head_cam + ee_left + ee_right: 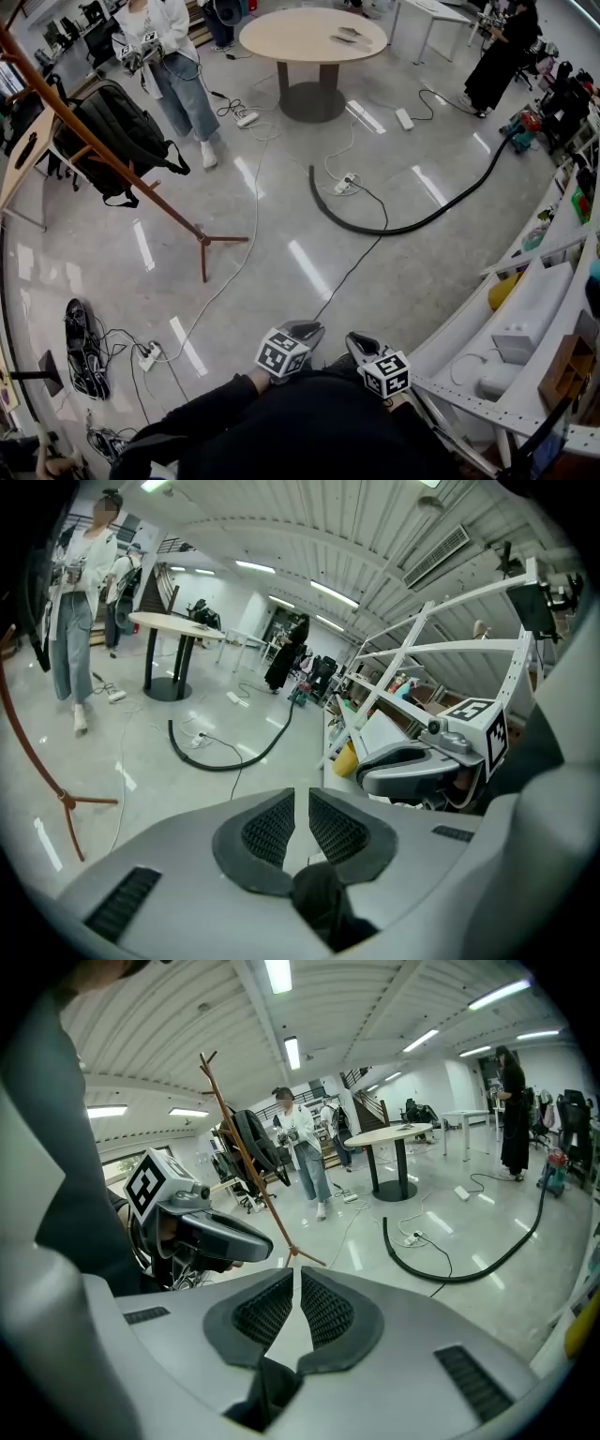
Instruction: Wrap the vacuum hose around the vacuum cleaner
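Note:
A long black vacuum hose [375, 229] lies in a loose curve on the grey floor in the head view. It runs right toward a small red and teal vacuum cleaner [523, 127] by the shelving. My left gripper [305, 327] and right gripper [357, 340] sit side by side at the bottom, far from the hose, both shut with nothing between the jaws. In the left gripper view the hose [225, 764] lies well beyond the closed left gripper [300, 795]. The right gripper view shows the hose [450, 1275] and vacuum cleaner [555, 1162] beyond the shut right gripper [296, 1279].
A round wooden table [312, 37] stands at the back. A wooden coat rack [141, 192] carries a black backpack [112, 136] on the left. A person [173, 66] stands near it. White cables and a power strip [345, 183] cross the floor. White shelving [525, 309] lines the right.

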Demonstrator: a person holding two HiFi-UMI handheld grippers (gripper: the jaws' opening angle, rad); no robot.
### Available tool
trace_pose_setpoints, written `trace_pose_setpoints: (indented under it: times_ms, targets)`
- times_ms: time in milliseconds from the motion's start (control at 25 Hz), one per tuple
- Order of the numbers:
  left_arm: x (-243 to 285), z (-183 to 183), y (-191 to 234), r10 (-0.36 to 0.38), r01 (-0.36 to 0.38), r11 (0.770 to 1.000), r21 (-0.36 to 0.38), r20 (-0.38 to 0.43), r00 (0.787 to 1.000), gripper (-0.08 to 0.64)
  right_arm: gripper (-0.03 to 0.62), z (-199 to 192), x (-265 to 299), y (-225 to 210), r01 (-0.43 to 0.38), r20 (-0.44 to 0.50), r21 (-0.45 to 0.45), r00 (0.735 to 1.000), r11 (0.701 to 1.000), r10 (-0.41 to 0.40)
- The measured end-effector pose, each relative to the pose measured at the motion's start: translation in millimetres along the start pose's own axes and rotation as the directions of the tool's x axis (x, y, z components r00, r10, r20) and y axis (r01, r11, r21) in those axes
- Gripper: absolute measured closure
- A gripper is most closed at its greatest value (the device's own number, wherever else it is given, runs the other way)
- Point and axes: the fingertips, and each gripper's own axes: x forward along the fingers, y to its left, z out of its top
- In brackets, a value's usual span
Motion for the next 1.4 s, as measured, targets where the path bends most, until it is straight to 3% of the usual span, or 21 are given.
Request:
trace_pose_setpoints:
  times_ms: [160, 400, 760, 960, 1080, 1280, 1400]
  targets:
    - [6, 2, 12, -0.006, 0.006, 1.0, -0.007, -0.014, 1.0, 0.497, 0.557, -3, 9, -4, -0.004, -0.02, 0.033, 1.0, 0.999, 0.004]
    - [40, 20, 27, -0.001, 0.0, 1.0, -0.007, -0.061, 0.998, 0.497, 0.557, 8, 30, -51, -0.021, -0.043, 0.061, 0.999, 0.998, 0.023]
    - [106, 126, 56, 0.126, -0.126, 0.992, 0.009, -0.033, 0.992, 0.497, 0.557, 97, 42, -197, -0.012, 0.03, 0.042, 0.999, 0.999, 0.011]
    - [138, 171, 53, 0.142, -0.142, 0.99, 0.022, -0.023, 0.99, 0.497, 0.557, 113, 38, -247, -0.001, 0.008, 0.033, 1.0, 0.999, 0.0]
    - [151, 189, 51, 0.137, -0.136, 0.99, 0.038, -0.023, 0.99, 0.497, 0.557, 116, 40, -265, -0.007, -0.004, 0.043, 1.0, 0.999, 0.007]
    - [165, 211, 72, 0.153, -0.154, 0.988, -0.022, -0.023, 0.988, 0.497, 0.557, 118, 59, -270, -0.066, -0.042, 0.052, 0.997, 0.996, 0.068]
    - [180, 223, 88, 0.142, -0.143, 0.99, -0.015, -0.041, 0.989, 0.497, 0.557, 127, 75, -281, -0.081, -0.068, 0.037, 0.994, 0.996, 0.084]
